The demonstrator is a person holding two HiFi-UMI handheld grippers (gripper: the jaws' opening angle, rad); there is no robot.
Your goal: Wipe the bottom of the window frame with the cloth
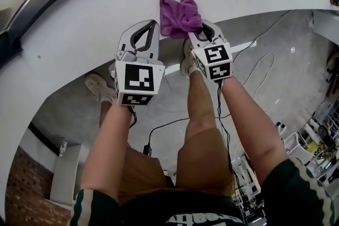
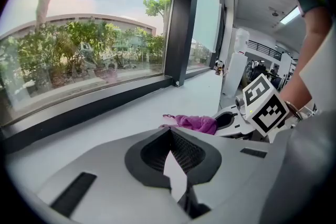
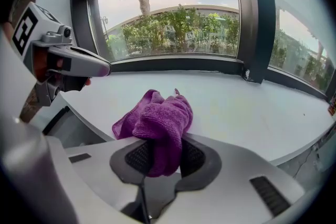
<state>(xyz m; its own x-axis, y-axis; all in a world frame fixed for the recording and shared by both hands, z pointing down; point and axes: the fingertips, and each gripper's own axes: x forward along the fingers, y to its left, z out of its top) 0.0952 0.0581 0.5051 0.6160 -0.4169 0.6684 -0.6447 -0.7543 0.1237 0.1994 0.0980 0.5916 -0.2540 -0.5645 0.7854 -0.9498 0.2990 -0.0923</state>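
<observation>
Pinching the purple cloth (image 3: pixel 157 123), the right gripper (image 3: pixel 163 152) has its jaws pressed onto a bunched fold. The rest of the cloth spills forward over the tips.

- Left gripper (image 2: pixel 169 136): jaw tips meet, nothing between them. It hangs just beside the right one at the near edge of the white sill (image 1: pixel 79 24).
- Cloth position: in the head view it lies crumpled at the sill's near edge and seems to rest on the surface. It is well apart from the dark bottom rail of the window frame (image 3: pixel 173 64), with a broad stretch of bare white sill between them.
- Sill surface: looks dry and even. No streak or damp trail shows, so I cannot tell what has been wiped.

Judgement on progress: the grasp is done, and the cloth is in hand and secure. The wiping at the frame itself looks not yet done, since the cloth sits at the wrong side of the sill. Left to do: carry the cloth across to the rail, press it down, and run it along the frame's bottom length.
</observation>
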